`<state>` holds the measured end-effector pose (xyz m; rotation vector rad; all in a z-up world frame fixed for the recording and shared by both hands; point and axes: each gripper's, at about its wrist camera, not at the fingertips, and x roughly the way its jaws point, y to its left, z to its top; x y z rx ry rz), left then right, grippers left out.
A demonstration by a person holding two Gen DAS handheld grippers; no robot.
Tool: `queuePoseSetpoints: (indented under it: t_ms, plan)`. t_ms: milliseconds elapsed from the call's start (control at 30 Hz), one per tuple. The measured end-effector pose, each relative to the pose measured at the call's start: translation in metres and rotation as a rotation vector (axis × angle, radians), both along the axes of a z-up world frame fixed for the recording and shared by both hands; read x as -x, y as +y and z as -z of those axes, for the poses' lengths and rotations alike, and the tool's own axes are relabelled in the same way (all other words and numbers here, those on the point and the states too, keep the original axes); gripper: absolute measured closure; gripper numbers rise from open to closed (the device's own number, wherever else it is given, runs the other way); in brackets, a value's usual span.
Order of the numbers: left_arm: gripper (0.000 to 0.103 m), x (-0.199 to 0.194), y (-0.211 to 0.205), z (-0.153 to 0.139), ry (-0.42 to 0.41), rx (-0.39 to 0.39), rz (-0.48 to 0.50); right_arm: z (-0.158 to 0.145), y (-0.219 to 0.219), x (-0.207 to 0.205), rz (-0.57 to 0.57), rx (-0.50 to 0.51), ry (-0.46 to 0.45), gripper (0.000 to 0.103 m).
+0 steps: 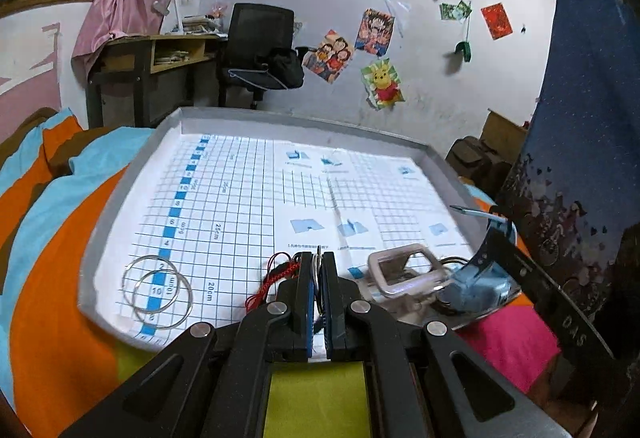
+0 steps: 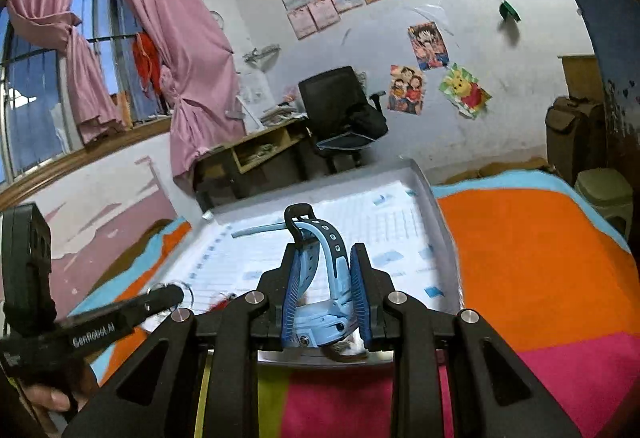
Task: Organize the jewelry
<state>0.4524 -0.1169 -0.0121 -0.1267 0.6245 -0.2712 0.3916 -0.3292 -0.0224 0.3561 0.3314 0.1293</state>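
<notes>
- Left wrist view: my left gripper (image 1: pixel 319 264) has its jaws clamped on a small metal pendant with red cord (image 1: pixel 267 280), held low over the tray (image 1: pixel 132 173). 2 bangles (image 1: pixel 157 292) lie left of the jaws; open gridded paper lies ahead.
- Right wrist view: my right gripper (image 2: pixel 330 258) jaws squeeze the blue watch (image 2: pixel 320 290), lifted clear, I judge, for sorting; the tray's edge runs just right.

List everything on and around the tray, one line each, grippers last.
tray: 1, grey, on the striped bedspread
grid sheet: 1, white with blue squares, lining the tray
thin bangles: 2, silver, overlapping, near-left of the tray
red cord charm: 1, red, pinched in the left gripper
clear box: 1, transparent, near-right of the tray
pen: 1, blue, at the tray's right rim
smartwatch: 1, light blue, in the right gripper
left gripper: shut on the charm
right gripper: shut on the smartwatch
</notes>
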Motion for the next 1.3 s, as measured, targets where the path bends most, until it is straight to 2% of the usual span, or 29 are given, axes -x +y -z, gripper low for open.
queuePoseSetpoints:
  t_ms: [133, 267, 333, 400, 433, 467, 500, 600, 633, 667, 800, 967, 1133, 1300]
  plan:
    - [0.099, -0.003, -0.004, 0.004, -0.001, -0.022, -0.003, 0.012, 0.002, -0.01, 0.003, 0.006, 0.038, 0.08]
    - [0.098, -0.002, -0.002, 0.005, 0.012, -0.039, -0.026, 0.014, 0.007, -0.007, 0.008, 0.028, 0.034, 0.072]
    - [0.094, -0.001, 0.002, 0.007, 0.029, -0.038, -0.034, 0.01, 0.01, -0.005, 0.005, 0.049, 0.033, 0.068]
    - [0.071, 0.002, 0.006, 0.007, 0.028, -0.036, -0.048, 0.007, 0.012, -0.003, 0.012, 0.063, 0.031, 0.06]
    - [0.064, 0.006, 0.009, 0.006, 0.02, -0.024, -0.06, 0.006, 0.012, 0.0, 0.016, 0.063, 0.028, 0.055]
    - [0.047, 0.01, 0.011, 0.004, 0.012, -0.014, -0.068, 0.005, 0.012, 0.002, 0.019, 0.059, 0.024, 0.054]
    - [0.034, 0.016, 0.016, 0.001, -0.007, 0.006, -0.086, 0.004, 0.011, 0.004, 0.02, 0.057, 0.023, 0.054]
    - [0.029, 0.031, 0.027, -0.009, -0.046, 0.031, -0.12, -0.001, 0.008, 0.008, 0.028, 0.048, 0.022, 0.053]
    - [0.027, 0.035, 0.029, -0.012, -0.05, 0.027, -0.124, -0.003, 0.007, 0.012, 0.034, 0.041, 0.017, 0.049]
    - [0.024, 0.04, 0.032, -0.015, -0.059, 0.021, -0.131, -0.006, 0.005, 0.015, 0.041, 0.036, 0.011, 0.044]
    - [0.005, 0.072, 0.041, -0.035, -0.133, -0.001, -0.157, -0.021, 0.001, 0.034, 0.062, 0.031, -0.025, 0.038]
    - [0.0, 0.107, 0.051, -0.061, -0.201, -0.022, -0.173, -0.049, 0.008, 0.065, 0.062, 0.079, -0.076, 0.023]
    - [0.0, 0.15, 0.065, -0.083, -0.261, -0.031, -0.196, -0.073, 0.024, 0.098, 0.043, 0.155, -0.103, 0.011]
    - [0.0, 0.193, 0.077, -0.094, -0.302, -0.037, -0.209, -0.09, 0.032, 0.143, 0.037, 0.147, -0.133, 0.004]
